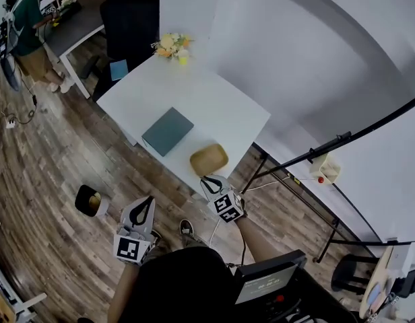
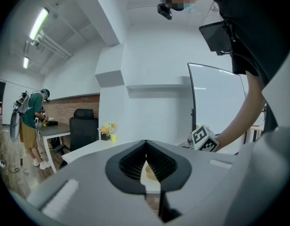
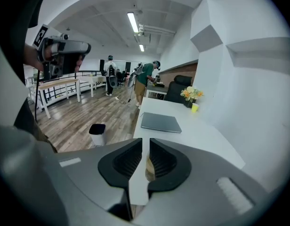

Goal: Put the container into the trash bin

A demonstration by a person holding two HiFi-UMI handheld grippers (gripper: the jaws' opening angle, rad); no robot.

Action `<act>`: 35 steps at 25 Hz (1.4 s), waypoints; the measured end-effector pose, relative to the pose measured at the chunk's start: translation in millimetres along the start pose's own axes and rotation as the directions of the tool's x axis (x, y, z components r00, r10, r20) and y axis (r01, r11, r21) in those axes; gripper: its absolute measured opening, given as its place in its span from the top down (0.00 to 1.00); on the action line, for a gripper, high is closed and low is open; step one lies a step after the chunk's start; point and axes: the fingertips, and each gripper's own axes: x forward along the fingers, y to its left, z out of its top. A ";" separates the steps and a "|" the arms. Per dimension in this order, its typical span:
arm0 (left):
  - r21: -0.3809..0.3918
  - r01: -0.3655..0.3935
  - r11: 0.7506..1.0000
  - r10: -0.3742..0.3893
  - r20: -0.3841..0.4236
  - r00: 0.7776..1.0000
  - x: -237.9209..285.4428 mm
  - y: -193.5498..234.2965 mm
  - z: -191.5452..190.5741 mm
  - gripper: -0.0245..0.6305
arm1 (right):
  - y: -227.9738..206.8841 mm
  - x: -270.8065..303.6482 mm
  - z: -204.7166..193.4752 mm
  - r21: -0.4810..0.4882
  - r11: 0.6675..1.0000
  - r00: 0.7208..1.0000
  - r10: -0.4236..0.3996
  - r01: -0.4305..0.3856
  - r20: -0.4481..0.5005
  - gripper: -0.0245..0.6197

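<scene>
The right claw (image 1: 207,179) is hanging just beside the near rim of the container (image 1: 209,159) in the head view, its jaws standing a little apart with nothing pinched. The container is sitting at the near corner of the table (image 1: 214,106), and the bin (image 1: 91,200) is standing on the floor well to the left. The left claw (image 1: 148,200) is waiting low, between the two. In the left gripper view that claw (image 2: 145,147) is pressed together and empty, with a tan sliver of container (image 2: 147,173) showing beyond it. In the right gripper view the right claw (image 3: 145,147) is framing the container (image 3: 149,166) in its narrow gap, so most of it is being hidden. It is looking light, thin-walled and shallow, probably easy to crush or tip; pinching the near rim seems best. Whether it is holding anything is hard to make out.
</scene>
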 end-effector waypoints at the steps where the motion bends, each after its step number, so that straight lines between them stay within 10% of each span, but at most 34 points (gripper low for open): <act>1: -0.003 -0.009 1.000 0.009 -0.004 1.000 -0.5 3.4 -0.5 0.96 | -2.8 6.5 -4.0 -0.012 1.000 1.000 0.014 -0.014 -0.021 0.86; 35: 0.011 -0.099 0.995 0.100 -0.078 0.992 -17.6 41.8 -9.2 0.96 | -14.5 97.7 -84.2 -0.111 0.980 0.923 0.114 -0.166 -0.368 0.72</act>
